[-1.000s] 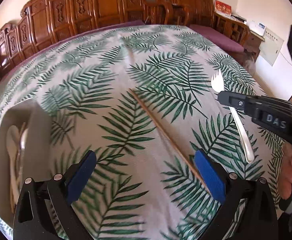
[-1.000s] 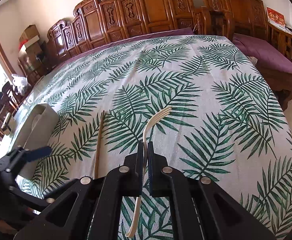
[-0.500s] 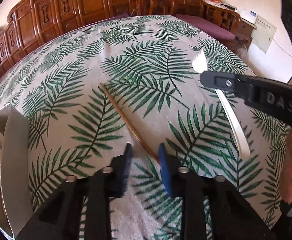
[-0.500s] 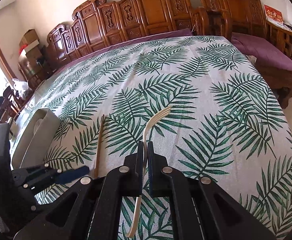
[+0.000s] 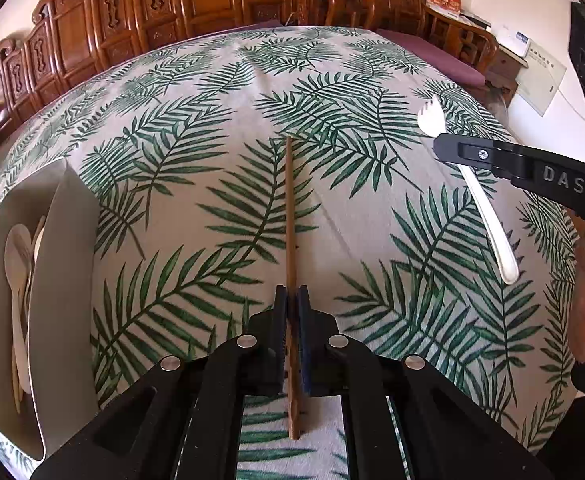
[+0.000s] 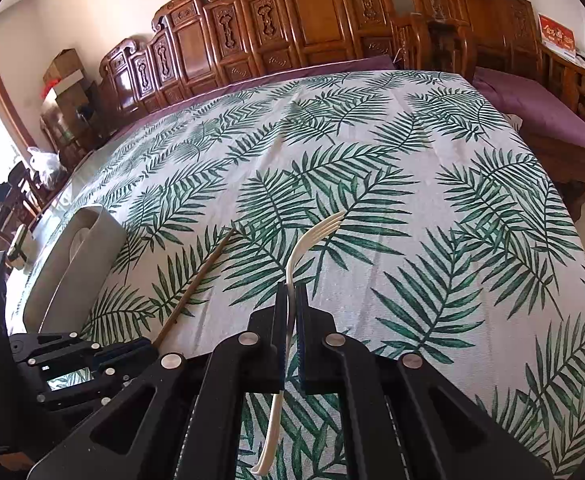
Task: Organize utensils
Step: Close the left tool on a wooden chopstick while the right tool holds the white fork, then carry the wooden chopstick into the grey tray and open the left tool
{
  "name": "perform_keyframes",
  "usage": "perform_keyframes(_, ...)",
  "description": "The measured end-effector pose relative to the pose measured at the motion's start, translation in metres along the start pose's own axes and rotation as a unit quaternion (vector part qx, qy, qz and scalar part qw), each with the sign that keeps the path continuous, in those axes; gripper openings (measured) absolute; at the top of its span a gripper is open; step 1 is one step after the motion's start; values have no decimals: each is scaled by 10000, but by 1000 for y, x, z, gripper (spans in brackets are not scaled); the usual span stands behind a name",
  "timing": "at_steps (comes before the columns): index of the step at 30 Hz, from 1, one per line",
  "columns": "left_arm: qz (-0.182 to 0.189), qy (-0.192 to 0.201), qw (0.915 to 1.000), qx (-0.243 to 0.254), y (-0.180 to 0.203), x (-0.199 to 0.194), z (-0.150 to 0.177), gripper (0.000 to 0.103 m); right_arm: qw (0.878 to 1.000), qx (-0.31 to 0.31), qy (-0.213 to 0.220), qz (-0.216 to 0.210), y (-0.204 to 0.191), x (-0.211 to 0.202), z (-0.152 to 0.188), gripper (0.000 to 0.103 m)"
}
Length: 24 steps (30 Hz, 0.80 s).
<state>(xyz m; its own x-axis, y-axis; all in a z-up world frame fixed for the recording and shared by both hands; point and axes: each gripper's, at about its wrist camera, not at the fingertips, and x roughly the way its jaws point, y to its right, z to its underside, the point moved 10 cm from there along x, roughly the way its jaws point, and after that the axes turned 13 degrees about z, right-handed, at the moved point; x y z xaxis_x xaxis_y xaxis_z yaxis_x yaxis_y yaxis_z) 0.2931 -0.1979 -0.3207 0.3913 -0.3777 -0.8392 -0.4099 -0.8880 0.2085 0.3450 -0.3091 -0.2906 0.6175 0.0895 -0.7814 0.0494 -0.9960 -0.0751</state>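
Two grips live, both thin and both slip-prone

Table [image 5: 372, 216]: leaf-print cloth, soft and wrinkly; could snag a dragged tip

Tray [image 5: 62, 240] at left edge, pale, already holding pale spoons [image 5: 14, 248]; well apart from both held items. Tall near wall = likely catch point for a long stick coming in low

Chopstick [image 5: 289, 216]: pinched by left gripper [image 5: 291, 300], jaws pressed together on it near its back end, most of the length sticking out forward. Can't tell if tip is off the cloth. Risk: long lever on a small pad contact, so pivots or droops in the jaws on any fast swing, then misses the tray or slides out

Fork [image 6: 300, 248]: pinched by right gripper [image 6: 291, 300], jaws closed on the mid-handle, tines forward, tail hanging below. Curved, smooth handle; may rotate in the pads

Grippers near each other; crossing paths toward the tray could knock one item loose
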Motion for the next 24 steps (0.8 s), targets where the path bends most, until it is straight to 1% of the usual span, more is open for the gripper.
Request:
perform_keyframes(9,41,-19,10000,-8,-5,-16,15,4,9998,-219,-22,-34,-21,0,4,5)
perform_keyframes(17,50,219,9997,31,-9,-56,19,4,9991,-418,-85,-62,-44,-4,18,5)
perform_keyframes(24,21,384,9992,-54,-21,-87,21,4,9983,-558,-189,-50,-60,-5,35,5)
